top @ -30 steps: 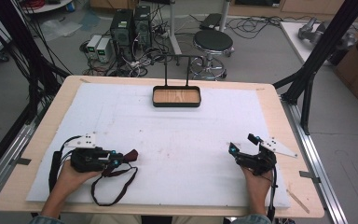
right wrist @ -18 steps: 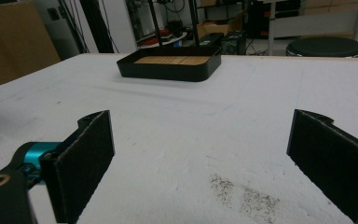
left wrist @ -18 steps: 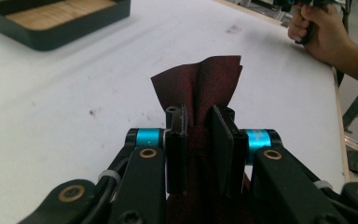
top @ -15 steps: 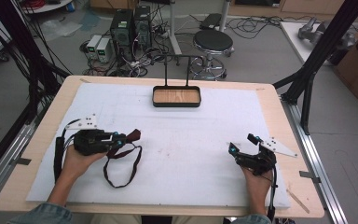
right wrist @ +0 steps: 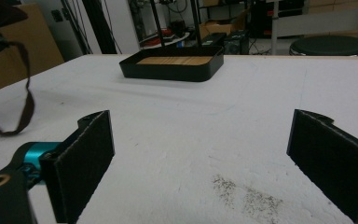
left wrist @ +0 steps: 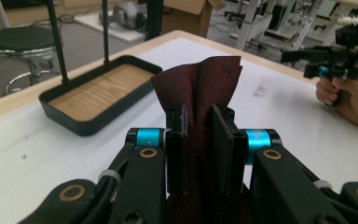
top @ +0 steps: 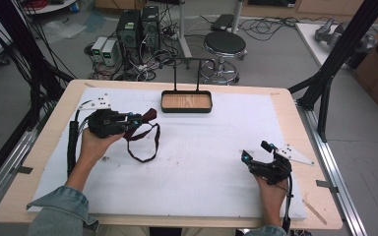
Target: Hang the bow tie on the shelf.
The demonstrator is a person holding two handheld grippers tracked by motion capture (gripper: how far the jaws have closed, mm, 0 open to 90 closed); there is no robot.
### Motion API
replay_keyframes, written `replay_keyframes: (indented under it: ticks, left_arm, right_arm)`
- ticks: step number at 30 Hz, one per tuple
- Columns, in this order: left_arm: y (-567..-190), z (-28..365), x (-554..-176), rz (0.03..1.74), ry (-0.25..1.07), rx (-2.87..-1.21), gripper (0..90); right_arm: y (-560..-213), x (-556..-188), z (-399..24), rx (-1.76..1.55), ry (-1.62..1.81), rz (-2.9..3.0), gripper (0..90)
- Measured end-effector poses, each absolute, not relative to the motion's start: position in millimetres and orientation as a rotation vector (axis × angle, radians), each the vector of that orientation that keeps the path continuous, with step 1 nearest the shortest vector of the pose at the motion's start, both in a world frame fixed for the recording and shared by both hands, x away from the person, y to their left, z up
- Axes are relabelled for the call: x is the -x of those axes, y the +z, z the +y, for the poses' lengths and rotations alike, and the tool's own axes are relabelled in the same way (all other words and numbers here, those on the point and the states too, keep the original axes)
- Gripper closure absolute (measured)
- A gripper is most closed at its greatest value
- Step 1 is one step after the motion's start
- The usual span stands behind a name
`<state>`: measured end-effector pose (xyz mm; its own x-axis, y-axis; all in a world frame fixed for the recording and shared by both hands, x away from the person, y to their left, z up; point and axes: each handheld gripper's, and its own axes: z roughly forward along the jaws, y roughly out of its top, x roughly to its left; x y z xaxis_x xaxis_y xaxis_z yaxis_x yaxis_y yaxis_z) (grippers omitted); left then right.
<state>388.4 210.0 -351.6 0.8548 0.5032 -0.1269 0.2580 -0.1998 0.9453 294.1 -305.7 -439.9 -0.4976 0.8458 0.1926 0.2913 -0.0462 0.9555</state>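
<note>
The tray [top: 186, 102] is sitting empty, showing its wooden floor. The left gripper [top: 139, 118] is clamping the strap [top: 142, 142]; the right gripper [top: 256, 151] is resting with jaws wide apart.

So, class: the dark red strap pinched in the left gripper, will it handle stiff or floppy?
Probably floppy: the dark red strap droops in a loose loop below the left gripper. Likely light, since its pinched end crumples into folds.
</note>
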Motion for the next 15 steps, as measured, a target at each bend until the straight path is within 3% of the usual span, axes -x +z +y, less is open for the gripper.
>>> replay_keyframes:
  ticks: [15]
  left_arm:
    - [-329.5,196.6,-443.4,0.609,0.292,-1.682,75.9]
  right_arm:
    - [-440.3,-295.0,-306.2,-1.208,1.579,1.771,6.3]
